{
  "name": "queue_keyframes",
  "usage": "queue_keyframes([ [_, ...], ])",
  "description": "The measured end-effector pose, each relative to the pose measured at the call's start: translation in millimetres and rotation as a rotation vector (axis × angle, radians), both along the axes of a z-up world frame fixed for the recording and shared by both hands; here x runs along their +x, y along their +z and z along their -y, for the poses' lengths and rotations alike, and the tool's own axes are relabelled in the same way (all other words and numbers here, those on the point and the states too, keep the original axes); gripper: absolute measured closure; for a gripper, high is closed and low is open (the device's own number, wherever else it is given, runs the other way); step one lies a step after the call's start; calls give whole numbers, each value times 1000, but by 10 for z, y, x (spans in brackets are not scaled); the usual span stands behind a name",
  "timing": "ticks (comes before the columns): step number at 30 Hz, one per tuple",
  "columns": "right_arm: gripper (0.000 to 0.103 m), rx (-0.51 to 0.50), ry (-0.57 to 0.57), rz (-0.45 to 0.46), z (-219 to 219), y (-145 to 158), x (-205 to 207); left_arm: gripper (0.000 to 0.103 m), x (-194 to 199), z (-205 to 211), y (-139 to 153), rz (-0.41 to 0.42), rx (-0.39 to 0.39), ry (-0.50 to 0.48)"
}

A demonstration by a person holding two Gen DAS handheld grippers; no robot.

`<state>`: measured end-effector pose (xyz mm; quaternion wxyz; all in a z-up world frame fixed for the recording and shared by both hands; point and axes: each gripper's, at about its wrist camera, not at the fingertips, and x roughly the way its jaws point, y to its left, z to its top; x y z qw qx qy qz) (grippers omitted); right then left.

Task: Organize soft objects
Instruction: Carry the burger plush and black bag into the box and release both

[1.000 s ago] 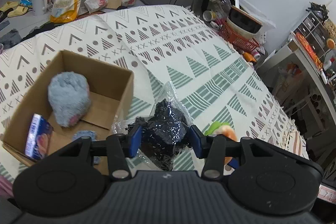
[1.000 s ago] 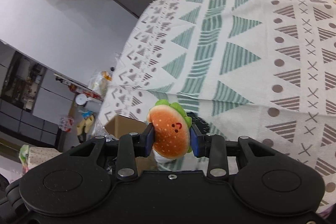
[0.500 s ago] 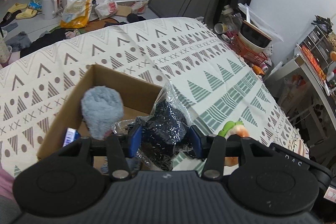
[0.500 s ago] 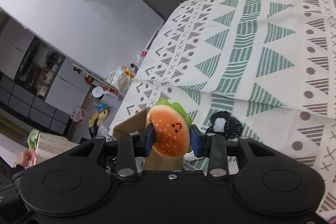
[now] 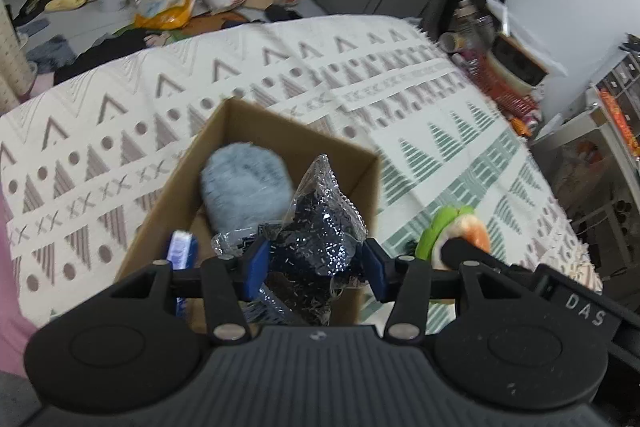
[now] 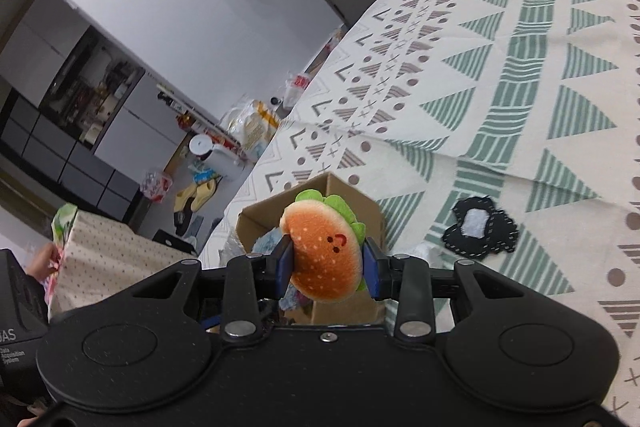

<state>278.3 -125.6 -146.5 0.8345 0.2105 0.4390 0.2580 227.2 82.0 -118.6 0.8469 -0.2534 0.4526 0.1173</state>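
**Both grippers loaded at the cardboard box**

Take the cardboard box (image 5: 280,147) as the landmark, sitting open-topped on the patterned bedspread (image 5: 120,115). Starting at its left inside wall, a blue-and-white packet (image 5: 182,251) stands on edge against the near left corner. Just right of it, toward the box's middle, a fluffy grey-blue plush (image 5: 244,183) sits upright, its rounded top level with the rim.

Now the left gripper (image 5: 316,265), directly over the near right part of the box, and it is clamped on a black sequinned item in a clear plastic bag (image 5: 320,227). The blue pads press both sides of the bundle. The bag's long axis runs away from the gripper, its crinkled tip pointing up toward the box's far right corner, leaning against the plush.

Moving right, outside the box's right wall, there's the burger plush (image 5: 456,231) seen edge-on from the left wrist view, green lettuce to the left, orange bun to the right, above the bedspread.

From the right wrist view, the right gripper (image 6: 326,263) has that burger plush (image 6: 324,251) squeezed between its blue pads, held in front of the box (image 6: 280,205). The bun's domed face with its little smile turns toward the camera, and the flat disc stands roughly on edge, lettuce frill at top and right.

Right of the box, a black felt patch with a white centre (image 6: 484,227) lies flat on the bedspread.
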Motion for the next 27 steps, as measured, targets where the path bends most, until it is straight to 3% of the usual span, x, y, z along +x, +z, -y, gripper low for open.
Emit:
queue_keyframes([
  [7, 67, 1, 47, 10, -203, -29, -55, 49, -59, -187, -153, -79, -48, 15],
  [14, 66, 4, 64, 12, -321, -61, -94, 44, -129, -312, -74, -70, -35, 45],
  [22, 48, 42, 66, 11, -357, -83, -110, 43, -159, -339, 3, -70, -15, 49],
  [27, 40, 34, 26, 13, -240, -20, -113, 33, -163, -260, 57, -64, 32, 39],
])
